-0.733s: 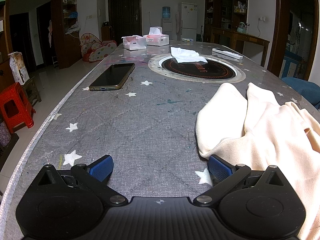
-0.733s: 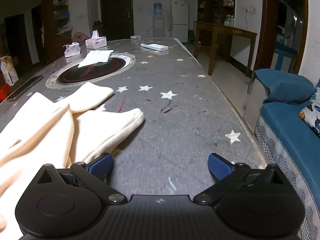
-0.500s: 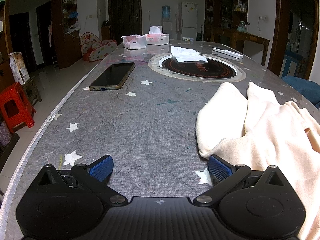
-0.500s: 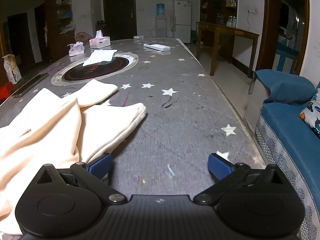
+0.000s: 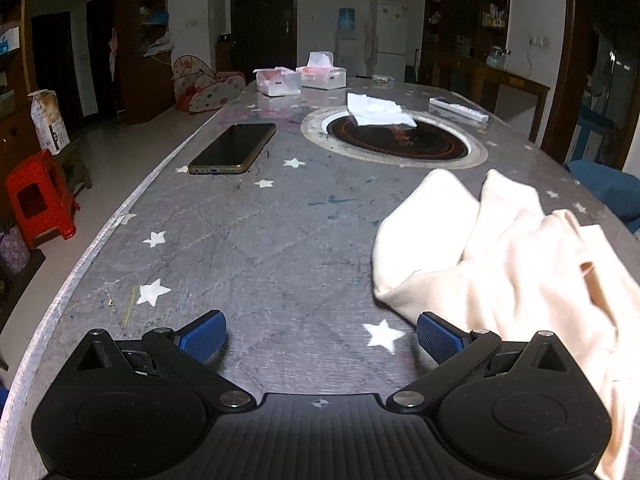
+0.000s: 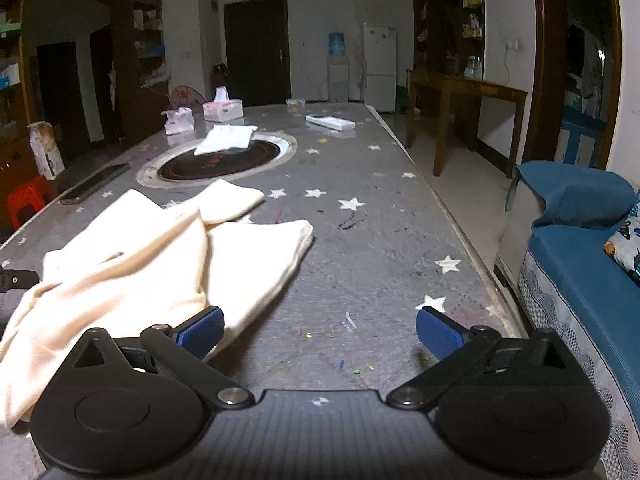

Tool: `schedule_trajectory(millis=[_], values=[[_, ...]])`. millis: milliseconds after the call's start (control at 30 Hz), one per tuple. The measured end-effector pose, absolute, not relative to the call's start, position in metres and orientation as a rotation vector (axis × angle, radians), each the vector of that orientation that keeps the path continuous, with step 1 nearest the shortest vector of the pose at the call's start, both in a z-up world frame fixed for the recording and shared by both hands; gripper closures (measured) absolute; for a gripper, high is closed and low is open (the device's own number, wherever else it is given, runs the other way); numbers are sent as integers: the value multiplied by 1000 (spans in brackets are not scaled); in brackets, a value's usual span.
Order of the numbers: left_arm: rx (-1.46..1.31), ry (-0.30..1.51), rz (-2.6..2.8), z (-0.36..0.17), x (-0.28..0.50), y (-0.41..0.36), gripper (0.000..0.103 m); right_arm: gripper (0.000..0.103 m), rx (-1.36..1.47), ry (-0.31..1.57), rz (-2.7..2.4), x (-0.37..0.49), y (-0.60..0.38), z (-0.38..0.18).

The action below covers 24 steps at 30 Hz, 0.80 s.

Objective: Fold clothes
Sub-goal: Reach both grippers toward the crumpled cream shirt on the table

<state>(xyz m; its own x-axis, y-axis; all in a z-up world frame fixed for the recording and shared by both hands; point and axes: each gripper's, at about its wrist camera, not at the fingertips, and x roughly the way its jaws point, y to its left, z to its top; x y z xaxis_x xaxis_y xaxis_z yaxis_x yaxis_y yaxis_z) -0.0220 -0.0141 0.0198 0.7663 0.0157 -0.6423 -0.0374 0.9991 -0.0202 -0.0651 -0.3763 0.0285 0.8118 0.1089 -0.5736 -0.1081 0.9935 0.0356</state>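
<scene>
Dim room with white walls, dark wooden door, white fridge, water dispenser, dark shelving, pale tiled floor, red plastic stool, wooden side table, blue sofa

The left gripper is held low and level, jaws spread wide, blue pads at eight and four o'clock. The right gripper matches it, jaws wide apart.
</scene>
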Motion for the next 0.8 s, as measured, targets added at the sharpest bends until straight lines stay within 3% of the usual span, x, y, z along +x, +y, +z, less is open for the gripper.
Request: schedule_trajectory(millis=[500,800], values=[[-8,628,-97,48,-24,-51,1,0,9,592,180,-77,-362,42],[54,624,-245,56,-10,-92,13,0,37,608,207,-73,-357,43]])
